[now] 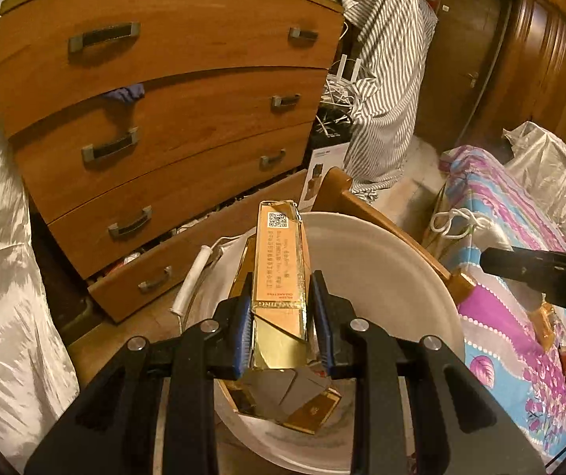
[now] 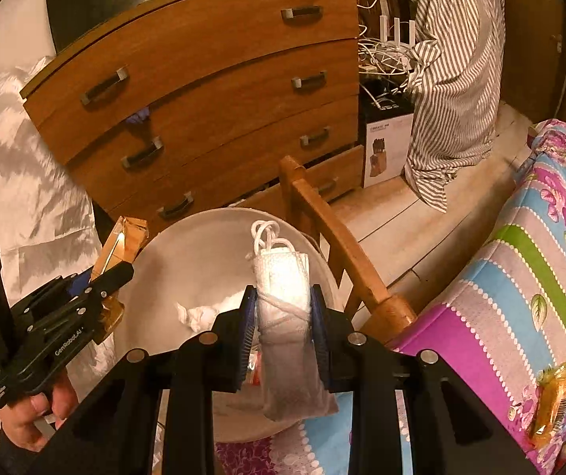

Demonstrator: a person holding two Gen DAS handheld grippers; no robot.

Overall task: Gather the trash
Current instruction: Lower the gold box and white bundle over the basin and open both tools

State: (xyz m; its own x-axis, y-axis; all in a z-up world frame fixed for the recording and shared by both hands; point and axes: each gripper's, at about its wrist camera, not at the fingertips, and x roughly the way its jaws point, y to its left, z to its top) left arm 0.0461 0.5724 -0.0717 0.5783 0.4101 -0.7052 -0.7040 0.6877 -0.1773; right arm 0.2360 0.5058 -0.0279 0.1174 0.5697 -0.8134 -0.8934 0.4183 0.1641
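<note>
My left gripper (image 1: 281,297) is shut on a long gold and orange carton (image 1: 281,253), which stands tilted over a white round bin (image 1: 382,261). A flattened gold box (image 1: 295,399) lies inside the bin below it. My right gripper (image 2: 283,301) is shut on a white mesh pouch (image 2: 283,277) with a drawstring, over the near rim of the same bin (image 2: 188,253). In the right wrist view the left gripper (image 2: 101,281) shows at the left with the carton (image 2: 124,237), a hand under it. Part of the right gripper (image 1: 496,263) enters the left wrist view from the right.
A wooden dresser (image 1: 164,99) stands behind the bin with its bottom drawer (image 1: 188,261) pulled out. A wooden chair frame (image 2: 342,253) runs along the bin's right side. A floral bed cover (image 2: 520,277) carries an orange wrapper (image 2: 552,399). Crumpled tissue (image 2: 196,314) lies in the bin.
</note>
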